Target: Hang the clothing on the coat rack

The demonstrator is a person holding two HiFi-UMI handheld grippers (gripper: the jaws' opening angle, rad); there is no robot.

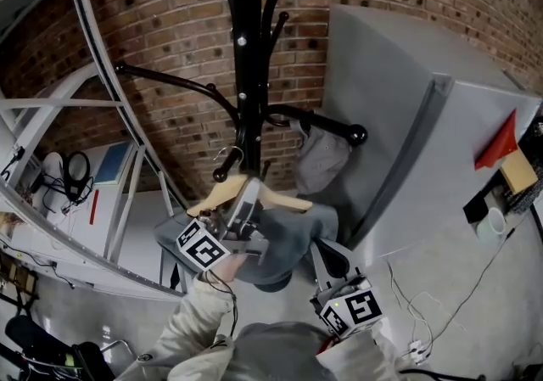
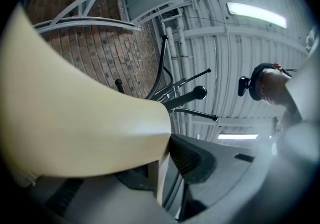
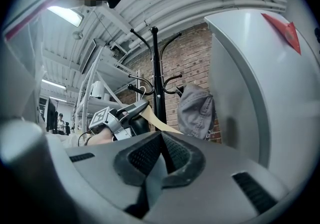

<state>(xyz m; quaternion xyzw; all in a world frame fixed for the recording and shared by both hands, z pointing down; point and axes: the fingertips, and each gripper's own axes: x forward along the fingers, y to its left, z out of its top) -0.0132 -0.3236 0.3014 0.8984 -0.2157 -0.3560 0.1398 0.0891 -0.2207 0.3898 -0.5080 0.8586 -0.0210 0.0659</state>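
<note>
1. Hanger [image 1: 287, 199] is clamped in the left gripper [image 1: 246, 199], right by the rack [image 1: 248, 48]; that gripper's view is mostly blocked by it.
2. Garment [image 1: 288, 239] is draped on it, hem hidden.
3. Right gripper [image 1: 327, 252] is closed, a garment fold seemingly pinched.

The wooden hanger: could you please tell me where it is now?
In the head view the wooden hanger sits just left of centre, gripped by the left gripper in front of the coat rack, with the grey garment draped beneath.
</note>
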